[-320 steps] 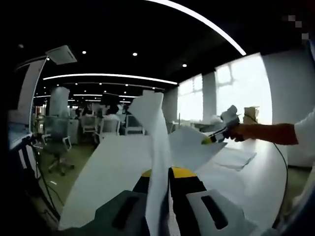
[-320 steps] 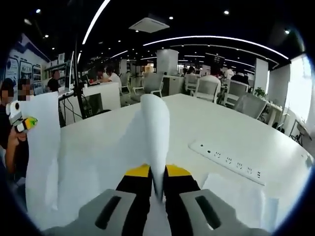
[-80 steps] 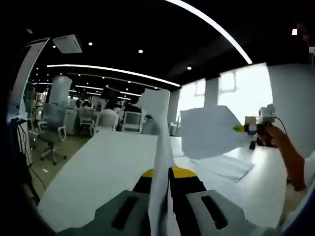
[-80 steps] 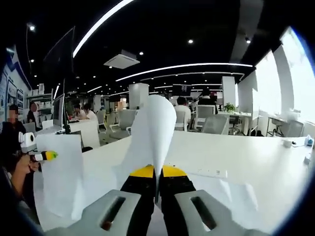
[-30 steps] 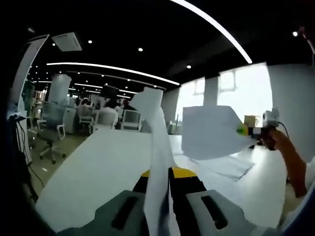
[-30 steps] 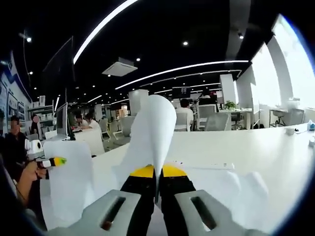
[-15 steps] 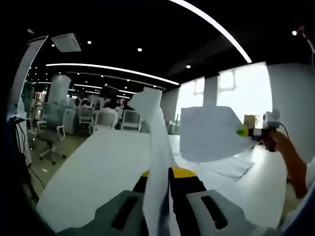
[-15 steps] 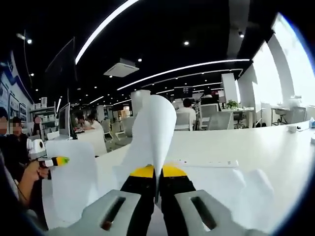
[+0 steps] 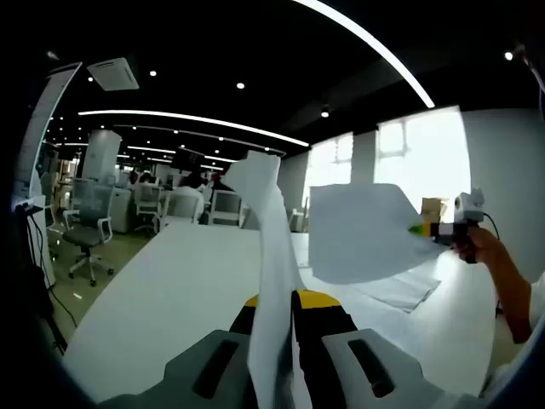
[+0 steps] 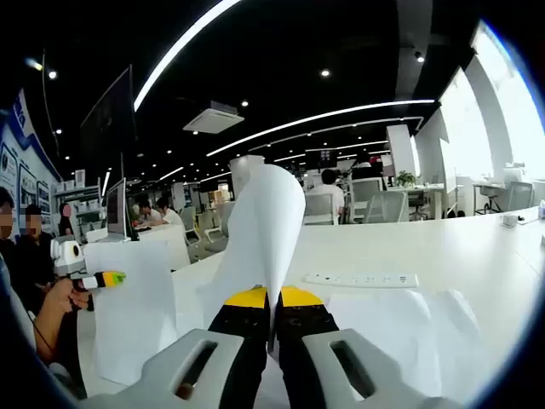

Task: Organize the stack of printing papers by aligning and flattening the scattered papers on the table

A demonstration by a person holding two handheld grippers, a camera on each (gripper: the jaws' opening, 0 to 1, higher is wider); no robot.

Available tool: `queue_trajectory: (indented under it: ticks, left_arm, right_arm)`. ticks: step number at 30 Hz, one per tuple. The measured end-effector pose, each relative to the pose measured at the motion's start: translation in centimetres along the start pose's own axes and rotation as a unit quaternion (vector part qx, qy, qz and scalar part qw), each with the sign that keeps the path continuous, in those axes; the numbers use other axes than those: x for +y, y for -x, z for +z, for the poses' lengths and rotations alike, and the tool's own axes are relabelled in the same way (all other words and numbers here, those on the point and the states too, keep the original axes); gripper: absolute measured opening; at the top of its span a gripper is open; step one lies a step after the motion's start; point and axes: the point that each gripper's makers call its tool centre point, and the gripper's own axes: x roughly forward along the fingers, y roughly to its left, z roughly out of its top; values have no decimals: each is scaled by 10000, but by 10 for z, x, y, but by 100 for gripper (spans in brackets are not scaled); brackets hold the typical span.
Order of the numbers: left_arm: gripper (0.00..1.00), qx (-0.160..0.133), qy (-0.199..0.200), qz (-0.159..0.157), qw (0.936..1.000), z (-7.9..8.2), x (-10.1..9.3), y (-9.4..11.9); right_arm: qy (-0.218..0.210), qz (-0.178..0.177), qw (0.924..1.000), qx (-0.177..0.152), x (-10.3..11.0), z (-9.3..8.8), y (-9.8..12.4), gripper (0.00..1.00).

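In the left gripper view my left gripper (image 9: 277,302) is shut on white paper (image 9: 268,247) that rises edge-on from its jaws. To the right, a hand holds my right gripper (image 9: 421,228) shut on a flat sheet (image 9: 366,230) in the air above the white table (image 9: 170,281). In the right gripper view my right gripper (image 10: 270,298) is shut on curled white paper (image 10: 268,230). At the left, the left gripper (image 10: 106,279) holds a hanging sheet (image 10: 136,315). I cannot tell whether the two grippers share one sheet. More papers (image 10: 400,332) lie flat on the table.
A white power strip (image 10: 362,279) lies on the table beyond the loose papers (image 9: 400,290). Office chairs (image 9: 81,234) and desks stand past the table's far edge. People sit at the left (image 10: 34,247) of the right gripper view.
Both grippers stay shut on paper held in the air. The sheet at the other gripper has drifted slightly; the views have shifted a little.
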Motion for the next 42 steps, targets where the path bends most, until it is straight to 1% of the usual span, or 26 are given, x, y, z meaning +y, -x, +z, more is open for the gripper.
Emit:
queue_trajectory:
  ticks: [26, 31, 34, 38, 39, 42]
  left_arm:
    - [6, -10, -9, 11, 10000, 1, -1, 1]
    - [6, -12, 2, 15, 10000, 1, -1, 2]
    - [6, -14, 20, 37, 10000, 0, 1, 2]
    - [6, -13, 24, 40, 10000, 0, 1, 2]
    - [6, -21, 87, 13, 10000, -1, -1, 1]
    - [6, 10, 71, -2, 10000, -3, -2, -1]
  right_arm:
    - [0, 110, 9999, 48, 8, -4, -3, 0]
    - [-18, 128, 9999, 2, 9, -2, -2, 0]
    - [-49, 166, 9998, -81, 12, 2, 0, 0]
    - [-60, 197, 9997, -103, 14, 3, 0, 0]
    - [-71, 332, 9993, -160, 23, 5, -2, 0]
    - [-82, 420, 9990, -155, 29, 4, -4, 0]
